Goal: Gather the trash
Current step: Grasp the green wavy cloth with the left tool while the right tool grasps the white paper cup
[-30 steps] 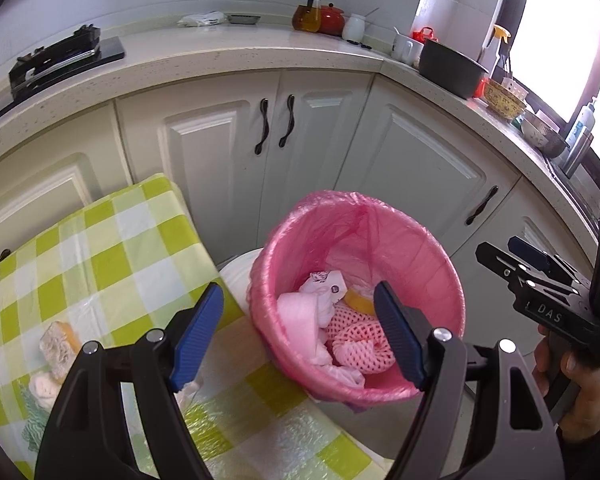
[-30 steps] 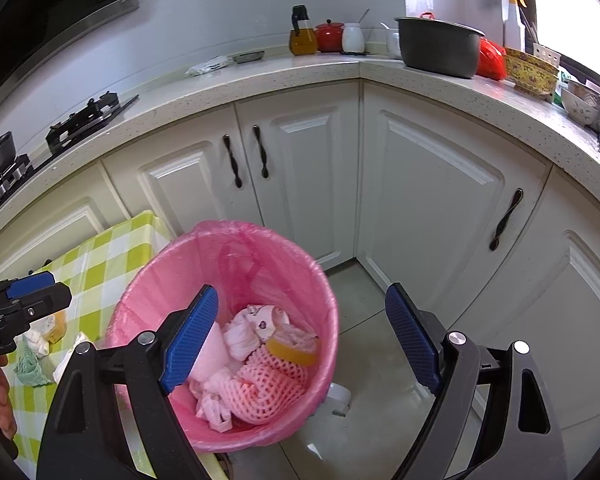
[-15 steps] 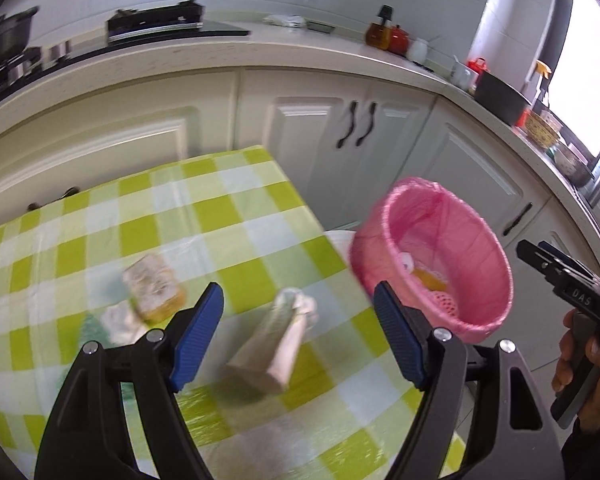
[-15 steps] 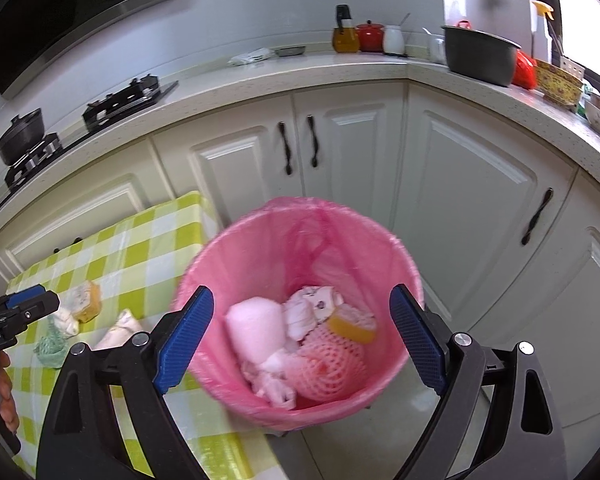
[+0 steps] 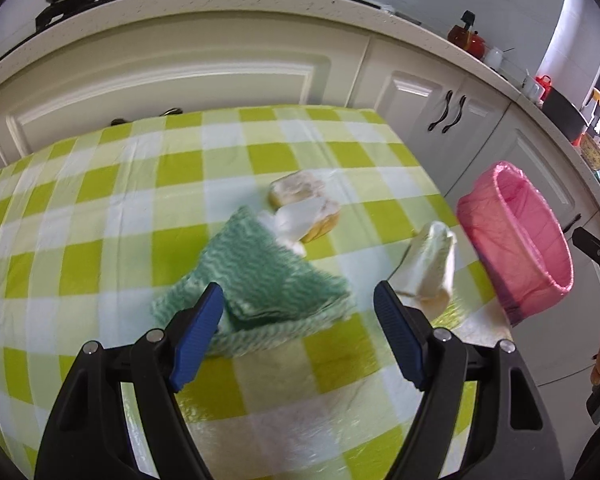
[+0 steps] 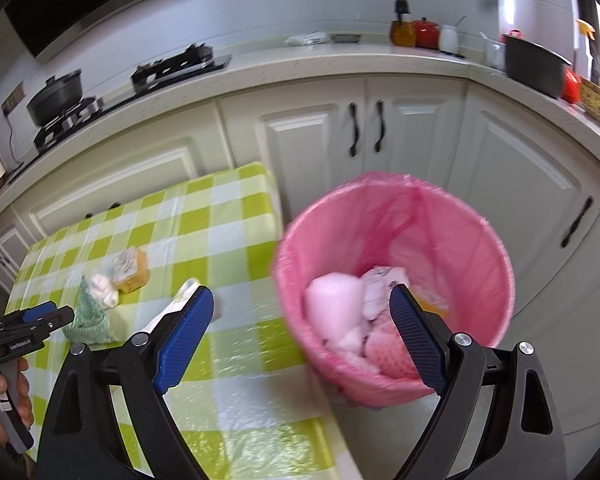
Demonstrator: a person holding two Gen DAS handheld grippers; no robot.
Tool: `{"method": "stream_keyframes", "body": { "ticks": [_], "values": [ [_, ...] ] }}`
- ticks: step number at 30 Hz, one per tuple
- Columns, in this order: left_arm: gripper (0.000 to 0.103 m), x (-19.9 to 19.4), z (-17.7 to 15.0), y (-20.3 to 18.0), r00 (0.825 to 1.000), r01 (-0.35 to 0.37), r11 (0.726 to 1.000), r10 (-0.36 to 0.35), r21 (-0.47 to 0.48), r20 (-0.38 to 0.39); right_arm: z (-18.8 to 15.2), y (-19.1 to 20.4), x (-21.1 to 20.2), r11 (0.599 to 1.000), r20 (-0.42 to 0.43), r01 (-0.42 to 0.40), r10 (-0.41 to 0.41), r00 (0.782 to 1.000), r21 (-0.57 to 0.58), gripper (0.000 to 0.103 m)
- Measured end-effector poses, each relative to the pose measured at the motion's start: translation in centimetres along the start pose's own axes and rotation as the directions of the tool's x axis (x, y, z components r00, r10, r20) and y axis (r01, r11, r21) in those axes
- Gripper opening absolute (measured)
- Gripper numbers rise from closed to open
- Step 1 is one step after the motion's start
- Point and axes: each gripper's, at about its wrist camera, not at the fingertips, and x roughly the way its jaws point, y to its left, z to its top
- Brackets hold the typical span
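Note:
The pink-lined trash bin (image 6: 380,184) stands beside the table, with pink and white waste (image 6: 336,300) inside. My right gripper (image 6: 300,300) hovers open over the bin's near left rim, nothing between its fingers. My left gripper (image 5: 298,304) is open above the checked table (image 5: 100,200), just short of a crumpled green cloth (image 5: 260,272). Beyond the cloth lie a white tissue (image 5: 288,224) and a yellow wrapped sponge-like piece (image 5: 304,196). A pale carton (image 5: 428,268) lies near the table's right edge. In the left wrist view the bin (image 5: 516,240) sits at the right.
White kitchen cabinets (image 6: 380,128) and a counter (image 6: 300,64) run behind the table and bin. A stove with a black pot (image 6: 56,96) is at the back left, jars and a dark pot (image 6: 536,68) at the back right. A hand (image 6: 4,400) holds the left gripper's handle.
My left gripper swung left from above the bin to over the table, and the green cloth now lies in front of it. The right gripper also shifted left, and its jaws widened slightly.

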Motion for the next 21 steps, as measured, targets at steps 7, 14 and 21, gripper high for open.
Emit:
{"method": "stream_keyframes", "body": {
  "ticks": [7, 14, 21],
  "values": [
    [0.075, 0.9, -0.9, 1.6, 1.0, -0.014, 1.0, 0.014, -0.018, -0.028, -0.8, 3.5, 1.0, 0.998, -0.03, -0.031, 0.03, 0.999, -0.047, 0.085],
    [0.074, 2.7, -1.5, 2.1, 0.995, -0.038, 0.999, 0.039, 0.015, -0.091, -1.4, 5.8, 2.3, 0.996, -0.06, -0.052, 0.048, 0.997, -0.07, 0.085],
    [0.042, 4.4, -1.9, 2.2, 0.988, -0.033, 0.998, 0.04, 0.051, -0.148, -1.8, 6.9, 3.5, 0.995, -0.083, -0.059, 0.053, 0.995, -0.08, 0.085]
  ]
}}
